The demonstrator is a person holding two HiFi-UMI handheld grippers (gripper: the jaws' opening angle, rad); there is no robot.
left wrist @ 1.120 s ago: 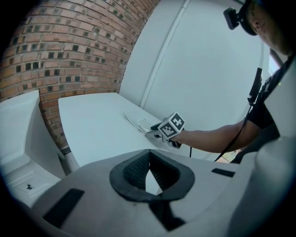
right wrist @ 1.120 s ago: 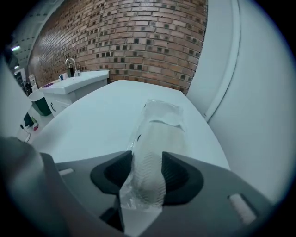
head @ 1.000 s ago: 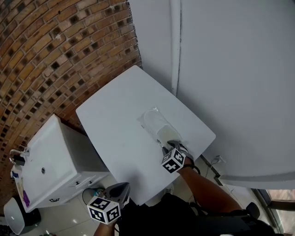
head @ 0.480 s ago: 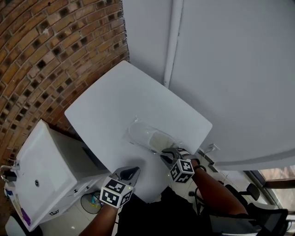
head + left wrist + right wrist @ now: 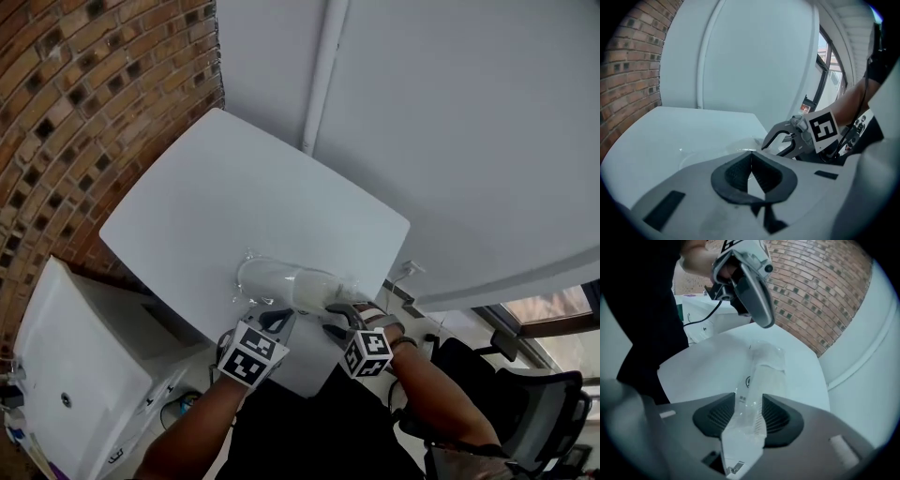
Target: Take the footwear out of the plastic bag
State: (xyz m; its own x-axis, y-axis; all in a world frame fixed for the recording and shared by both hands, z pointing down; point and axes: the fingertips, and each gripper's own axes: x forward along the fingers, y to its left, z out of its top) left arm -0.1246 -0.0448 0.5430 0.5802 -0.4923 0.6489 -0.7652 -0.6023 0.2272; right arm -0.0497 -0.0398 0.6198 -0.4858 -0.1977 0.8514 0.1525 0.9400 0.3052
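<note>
A clear plastic bag with a pale piece of footwear inside lies on the white table, close to its near edge. My right gripper is at the bag's near end. In the right gripper view the bag runs between the jaws of that gripper, which have just been opening; the plastic fills the gap loosely. My left gripper hovers just left of it, beside the bag, shut on nothing. The left gripper view shows the right gripper over the bag.
A brick wall borders the table's left side and a white wall with a pipe its far side. A white cabinet stands lower left. An office chair is at the lower right.
The bag has slid across the table toward its near edge along with the right gripper. The left gripper has come from beyond the table's edge to beside the bag's near end.
</note>
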